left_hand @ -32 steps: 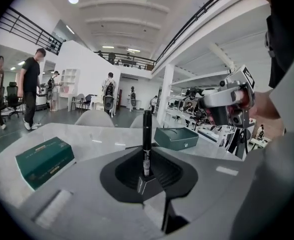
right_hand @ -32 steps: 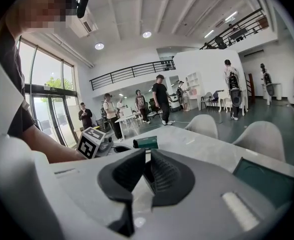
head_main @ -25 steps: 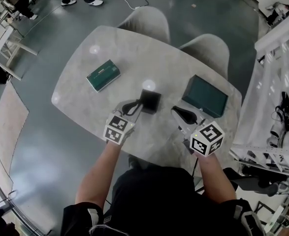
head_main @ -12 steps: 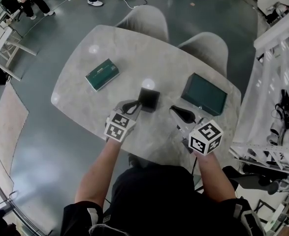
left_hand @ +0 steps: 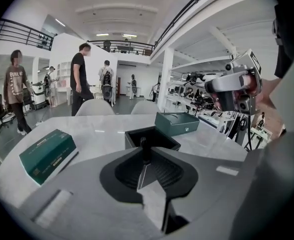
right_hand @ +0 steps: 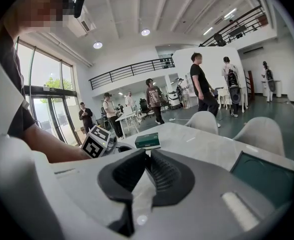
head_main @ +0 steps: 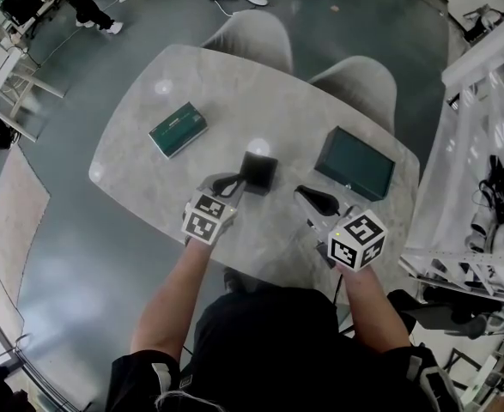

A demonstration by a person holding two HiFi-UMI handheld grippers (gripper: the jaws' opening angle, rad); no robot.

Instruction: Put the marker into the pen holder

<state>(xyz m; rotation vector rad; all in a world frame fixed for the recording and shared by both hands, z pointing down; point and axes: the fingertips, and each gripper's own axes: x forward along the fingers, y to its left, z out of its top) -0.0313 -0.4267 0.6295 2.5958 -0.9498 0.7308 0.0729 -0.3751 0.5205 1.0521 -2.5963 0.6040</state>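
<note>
Little has moved since a second ago: both tools sit where they were relative to the pen holder (head_main: 260, 173); only the people walking beyond the far end of the desk (head_main: 191, 84) have shifted.
- Left hand-held gripper (left_hand: 143, 160): jaws pressed together on the marker (left_hand: 144, 148). Its tip is just beside the holder's near-left corner, as before.
- Marker stands upright between the jaw tips, in line with the holder's open mouth. Cannot tell whether its lower end is already inside or just short of the rim.
- Right hand-held gripper (right_hand: 148, 157): jaws together, nothing between them. It idles to the right of the holder, apart from it.

Judgement: the lack of change suggests a pause at the alignment or lowering stage. The marker is not yet released, so the task is close to done but not finished.

Materials and shapes:
- Holder: black, square, open-topped box with matte, thin, straight walls. It looks light, so a sideways knock could slide it.
- Marker: slim, dark, round stick.
- Jaw pads: black, ribbed, probably rubbery. Gripper bodies are pale grey plastic.
- Desk: pale, marbled, glossy oval top that shows lamp glare.
- Flat green box (head_main: 178, 130) lies well left of the holder. A dark green hinged case (head_main: 355, 165) lies to its right.
</note>
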